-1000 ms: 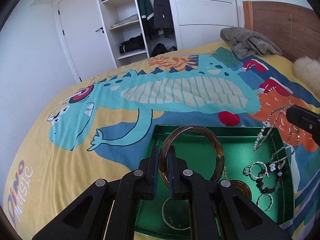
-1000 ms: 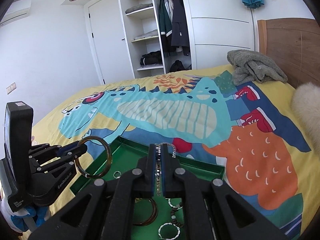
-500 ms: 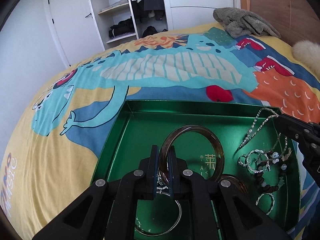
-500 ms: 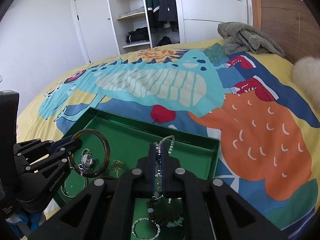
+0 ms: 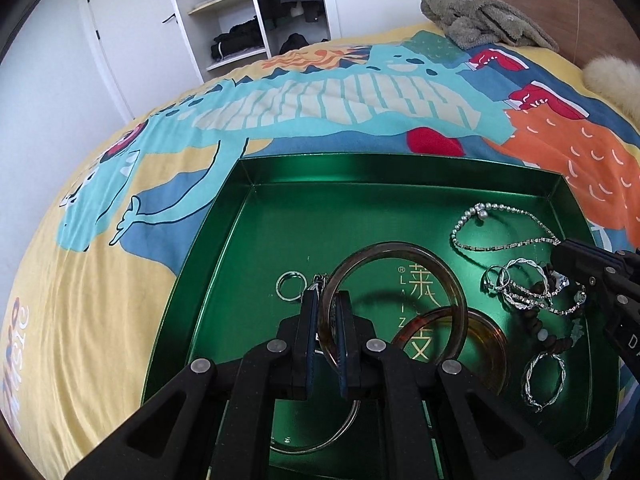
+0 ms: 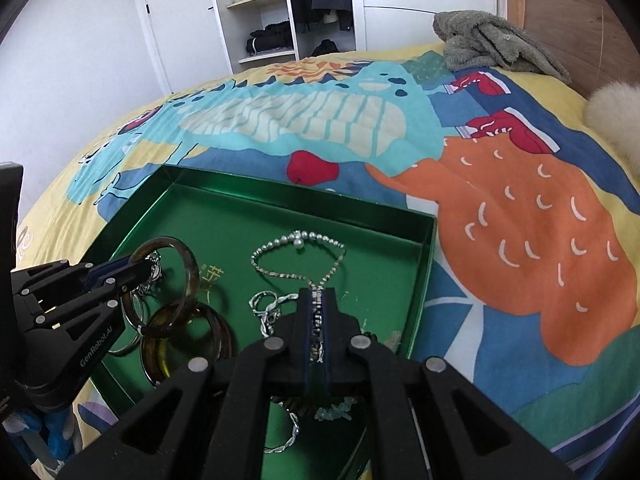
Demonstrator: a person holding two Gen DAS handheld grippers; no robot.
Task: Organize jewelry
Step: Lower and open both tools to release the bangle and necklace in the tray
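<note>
My left gripper is clamped on the rim of a translucent brown bangle, rigid resin or glass by the look, held upright w/ its far side low over the shallow green metallic tray on the dinosaur-print bedspread. My right gripper is pinched tight on a thin silver chain necklace w/ small pearls; its loop is spread on the tray floor ahead of the fingers.

Handling, as I judge it: the bangle is stiff, smooth and probably slippery, maybe brittle, so grip across the band edge, firm but no squeeze, and set it down, don't drop it. A second amber bangle lies flat under it, likely to clink. The chain is light, limp, tangle-prone, esp. near the heap of silver rings and dark beaded bracelet beside it. Best held by one short stretch and laid out slowly.
</note>
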